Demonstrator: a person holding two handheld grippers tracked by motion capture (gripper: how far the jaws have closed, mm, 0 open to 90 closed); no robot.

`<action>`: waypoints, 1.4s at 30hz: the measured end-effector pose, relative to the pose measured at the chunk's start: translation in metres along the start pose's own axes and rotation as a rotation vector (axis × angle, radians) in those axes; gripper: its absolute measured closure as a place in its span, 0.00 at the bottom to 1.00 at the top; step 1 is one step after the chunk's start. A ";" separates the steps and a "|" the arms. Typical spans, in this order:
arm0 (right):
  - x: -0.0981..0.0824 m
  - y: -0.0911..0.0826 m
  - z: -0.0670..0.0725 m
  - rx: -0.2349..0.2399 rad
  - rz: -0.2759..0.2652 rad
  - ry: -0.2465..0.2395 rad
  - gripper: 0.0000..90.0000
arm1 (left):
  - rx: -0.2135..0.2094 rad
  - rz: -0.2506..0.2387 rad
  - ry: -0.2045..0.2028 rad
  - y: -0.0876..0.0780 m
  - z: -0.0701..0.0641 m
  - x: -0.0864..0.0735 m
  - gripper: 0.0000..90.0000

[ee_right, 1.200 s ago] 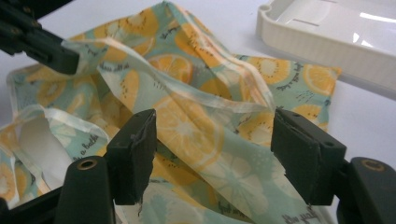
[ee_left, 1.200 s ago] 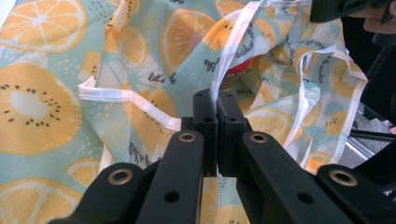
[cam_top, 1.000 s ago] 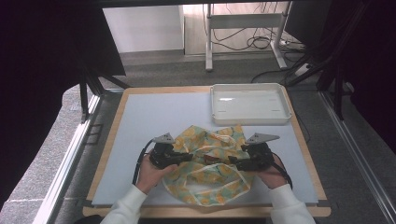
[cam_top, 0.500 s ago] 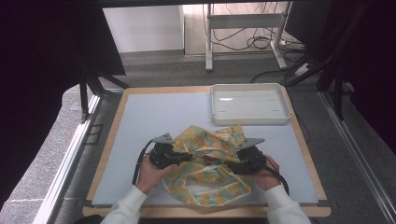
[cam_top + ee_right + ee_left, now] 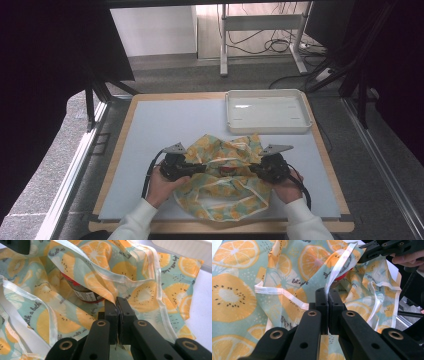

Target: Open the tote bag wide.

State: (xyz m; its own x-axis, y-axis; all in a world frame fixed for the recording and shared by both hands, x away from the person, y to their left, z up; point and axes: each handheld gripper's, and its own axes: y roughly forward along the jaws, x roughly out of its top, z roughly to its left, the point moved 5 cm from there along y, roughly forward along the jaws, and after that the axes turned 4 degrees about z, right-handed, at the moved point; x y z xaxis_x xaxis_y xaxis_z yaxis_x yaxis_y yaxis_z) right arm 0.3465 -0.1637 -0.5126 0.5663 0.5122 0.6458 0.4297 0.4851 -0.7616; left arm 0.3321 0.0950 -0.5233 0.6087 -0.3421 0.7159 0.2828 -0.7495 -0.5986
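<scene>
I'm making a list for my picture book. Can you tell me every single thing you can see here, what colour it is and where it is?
Cloth: one, pale green with orange fruit slices and a white hem, crumpled at the near middle of the table.
Jar: one, dark with a red rim, lying among the cloth's folds.
Tray: one, white, at the far right of the table.
Table: one, pale grey top with a wooden edge.
Cables: several, dark, on the floor behind the table.
Left gripper: one, black, at the cloth's left side, shut on its white hem.
Right gripper: one, black, at the cloth's right side; its jaws have just been closing and pinch a fold.
Sleeves: two, white, at the near edge.
</scene>
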 end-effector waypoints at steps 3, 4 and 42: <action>0.001 -0.001 0.000 -0.002 -0.011 -0.004 0.98 | 0.003 -0.003 0.003 -0.001 0.001 0.000 0.99; 0.001 -0.002 0.000 0.002 -0.019 -0.006 0.98 | 0.004 -0.004 0.000 -0.001 0.001 0.000 0.99; 0.031 0.006 -0.027 -0.058 -0.187 0.057 0.98 | 0.185 -0.048 0.040 0.004 0.022 0.026 1.00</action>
State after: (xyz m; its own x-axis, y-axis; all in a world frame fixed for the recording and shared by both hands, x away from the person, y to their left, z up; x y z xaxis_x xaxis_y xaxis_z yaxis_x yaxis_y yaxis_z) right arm 0.3858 -0.1645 -0.4990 0.5106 0.3752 0.7737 0.5699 0.5260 -0.6312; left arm 0.3652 0.0953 -0.5152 0.5625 -0.3337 0.7565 0.4440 -0.6499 -0.6168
